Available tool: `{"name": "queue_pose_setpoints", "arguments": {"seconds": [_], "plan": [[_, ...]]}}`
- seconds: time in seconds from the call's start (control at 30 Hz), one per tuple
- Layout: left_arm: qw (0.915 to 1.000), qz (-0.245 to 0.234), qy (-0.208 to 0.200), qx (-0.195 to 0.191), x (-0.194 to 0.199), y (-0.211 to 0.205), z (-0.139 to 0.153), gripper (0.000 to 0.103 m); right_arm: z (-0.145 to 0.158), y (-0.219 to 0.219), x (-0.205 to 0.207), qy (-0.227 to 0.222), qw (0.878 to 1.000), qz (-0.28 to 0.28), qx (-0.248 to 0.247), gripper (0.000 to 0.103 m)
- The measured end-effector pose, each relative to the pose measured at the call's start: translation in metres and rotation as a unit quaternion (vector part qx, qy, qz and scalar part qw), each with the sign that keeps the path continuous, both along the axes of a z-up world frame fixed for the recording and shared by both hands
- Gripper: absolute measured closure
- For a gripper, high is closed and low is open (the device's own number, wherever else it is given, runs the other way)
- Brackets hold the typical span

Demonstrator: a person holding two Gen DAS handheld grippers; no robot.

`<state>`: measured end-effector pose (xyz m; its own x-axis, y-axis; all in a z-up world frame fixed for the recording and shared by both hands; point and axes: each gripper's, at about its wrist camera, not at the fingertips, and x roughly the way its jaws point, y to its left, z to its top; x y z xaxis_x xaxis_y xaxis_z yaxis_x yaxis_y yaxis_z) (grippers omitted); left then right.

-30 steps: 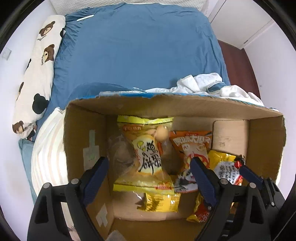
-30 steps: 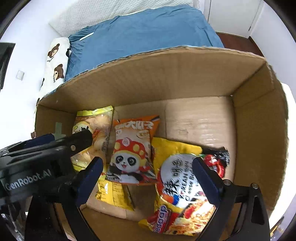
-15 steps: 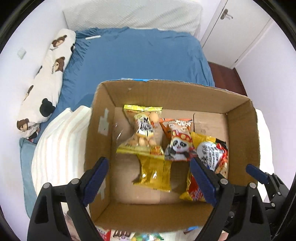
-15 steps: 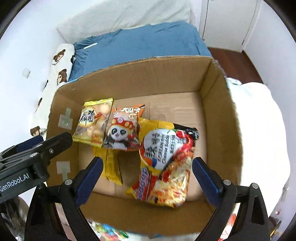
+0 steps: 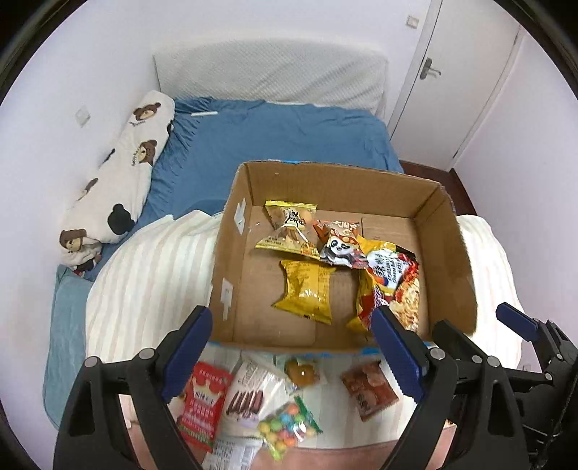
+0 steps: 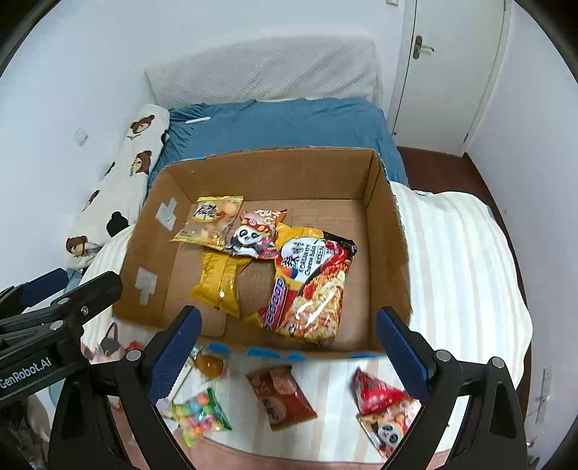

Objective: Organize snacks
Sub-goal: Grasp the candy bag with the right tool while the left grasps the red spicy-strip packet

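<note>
Where bed meets wall

Bright, even light; strong fisheye bending, dark corners, slight motion blur.

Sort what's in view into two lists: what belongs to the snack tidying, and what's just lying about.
Part of the job:
cardboard box
noodle packet in the box
panda snack bag in the box
candy bag on the blanket
brown snack packet on the blanket
red panda packet on the blanket

Just lying about:
bear pillow
blue bedsheet
door
</note>
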<state>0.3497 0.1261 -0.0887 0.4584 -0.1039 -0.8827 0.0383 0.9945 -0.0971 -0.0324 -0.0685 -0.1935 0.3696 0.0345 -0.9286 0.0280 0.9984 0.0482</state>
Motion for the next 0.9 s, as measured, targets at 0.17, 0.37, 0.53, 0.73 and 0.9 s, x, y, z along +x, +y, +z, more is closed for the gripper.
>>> {"name": "queue_pose_setpoints", "arguments": {"seconds": [0.17,0.37,0.53,0.73,0.9], "plan": [[1.0000,0.000,-0.006,-0.002,-0.033,-0.001,0.008,0.013,0.013,-0.001,-0.034,-0.002,1.000,0.004,0.015,0.004],[0.9998,0.011,-0.001,0.014,-0.074,0.006,-0.003,0.013,-0.004,-0.009,-0.075,0.029,0.998,-0.014,0.063,0.004],[0.9979,0.036,0.043,0.033,-0.096,0.023,-0.041,0.013,-0.057,-0.012,-0.105,0.099,0.988,-0.039,0.113,0.004],[0.9893,0.087,0.108,0.044,-0.119,0.063,-0.100,0.013,-0.134,-0.003,-0.128,0.191,0.948,-0.112,0.229,0.004],[0.9811,0.116,0.134,0.078,-0.135,0.095,-0.136,0.013,-0.187,0.033,-0.125,0.234,0.918,-0.155,0.279,0.006]]}}
